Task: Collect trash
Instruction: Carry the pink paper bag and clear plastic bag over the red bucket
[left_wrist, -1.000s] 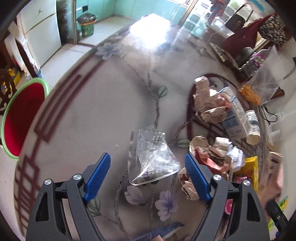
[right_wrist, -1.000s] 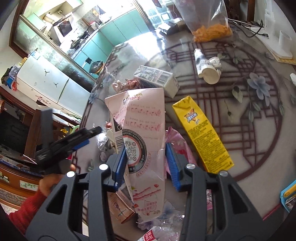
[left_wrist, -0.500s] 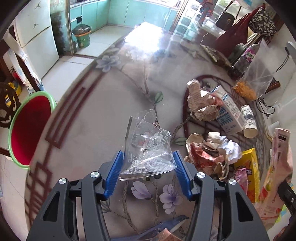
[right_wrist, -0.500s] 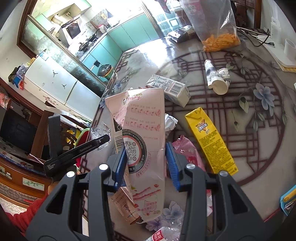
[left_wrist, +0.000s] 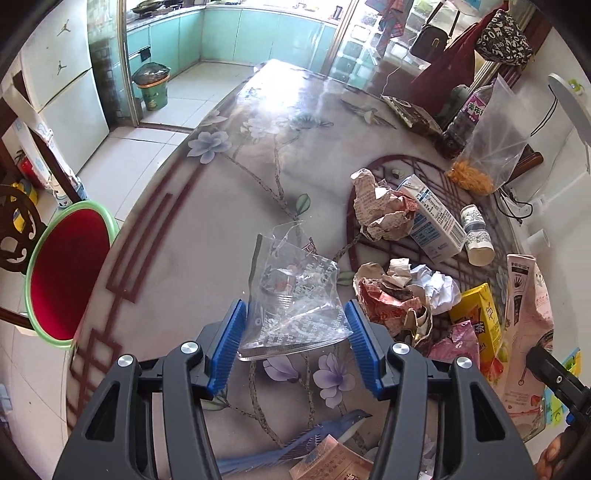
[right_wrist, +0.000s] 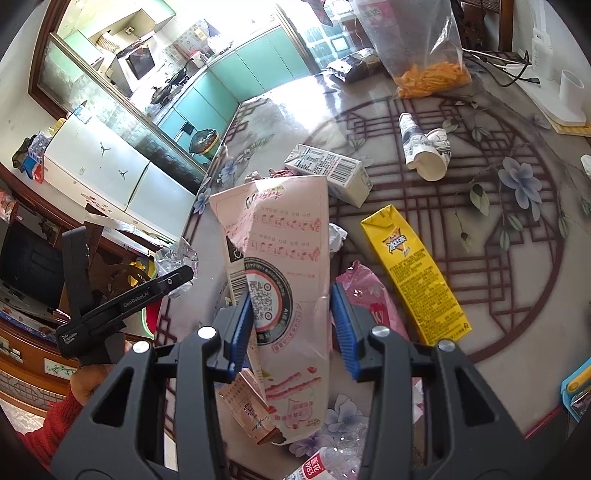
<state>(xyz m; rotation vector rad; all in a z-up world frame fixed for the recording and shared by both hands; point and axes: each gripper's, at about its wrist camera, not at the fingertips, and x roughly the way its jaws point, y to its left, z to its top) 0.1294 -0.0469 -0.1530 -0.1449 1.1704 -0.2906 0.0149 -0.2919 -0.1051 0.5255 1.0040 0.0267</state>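
Left wrist view: I am pinching the clear plastic wrapper (left_wrist: 293, 291) between the blue pads (left_wrist: 226, 349) of my left gripper (left_wrist: 295, 347), the wrapper standing up out of the jaws above the flowered table (left_wrist: 221, 206). Taking that wrapper as the landmark, the red basin with the green rim (left_wrist: 64, 273) is sitting well off to its left, beyond the table edge. Crumpled paper wrappers (left_wrist: 391, 295) are lying just right of it, and a blue-and-white carton (left_wrist: 434, 221) farther right and beyond.

From the right wrist camera, I am clamping the pink paper bag (right_wrist: 286, 280) in my right gripper (right_wrist: 291, 325), both pads pressing its sides and the bag rising upright from them. My left gripper (right_wrist: 177, 275) is showing to the bag's left, with the clear wrapper crumpled at its tip. A yellow carton (right_wrist: 413, 273) is lying flat on the table right of the bag.
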